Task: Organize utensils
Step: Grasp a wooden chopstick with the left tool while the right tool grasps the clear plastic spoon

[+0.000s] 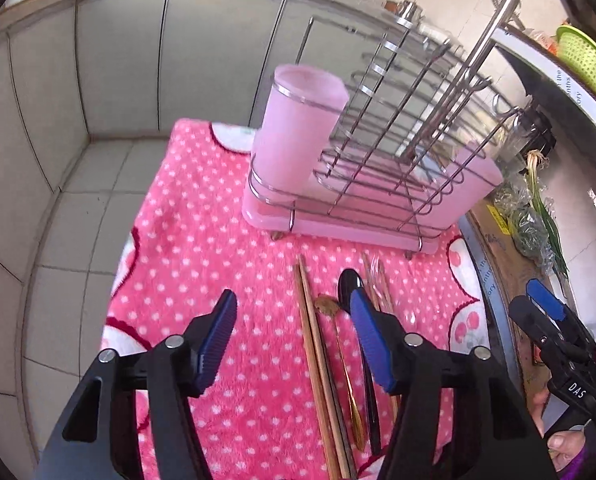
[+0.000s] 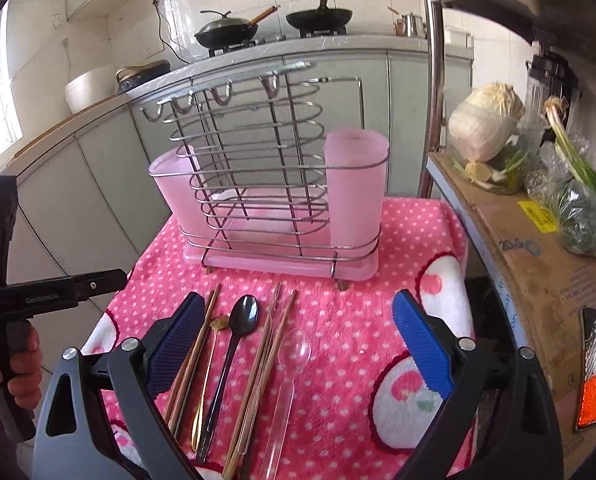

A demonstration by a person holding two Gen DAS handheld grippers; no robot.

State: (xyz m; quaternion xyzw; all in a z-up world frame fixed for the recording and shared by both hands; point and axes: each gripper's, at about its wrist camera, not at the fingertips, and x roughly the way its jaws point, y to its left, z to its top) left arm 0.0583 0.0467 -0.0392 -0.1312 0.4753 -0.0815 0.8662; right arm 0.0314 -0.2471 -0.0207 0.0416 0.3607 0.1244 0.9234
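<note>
I am lowering my left tongs point(image 1: 294, 336), wide and empty, toward the wooden chopsticks point(image 1: 311, 344) along the pink-dotted desk's point(image 1: 202, 216) near edge, right tongs point(image 2: 298, 348) wide too, needing a clean pinch.

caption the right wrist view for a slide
Open right tongs over chopsticks and spoons before an empty pink rack.

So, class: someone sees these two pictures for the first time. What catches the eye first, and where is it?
The bright pink dotted cloth fills the middle. On its far end stands a wire rack with frosted pink cups. In front lies a row of utensils: chopsticks, a black spoon and a clear spoon, framed by the open blue-padded jaws of the right gripper.
</note>
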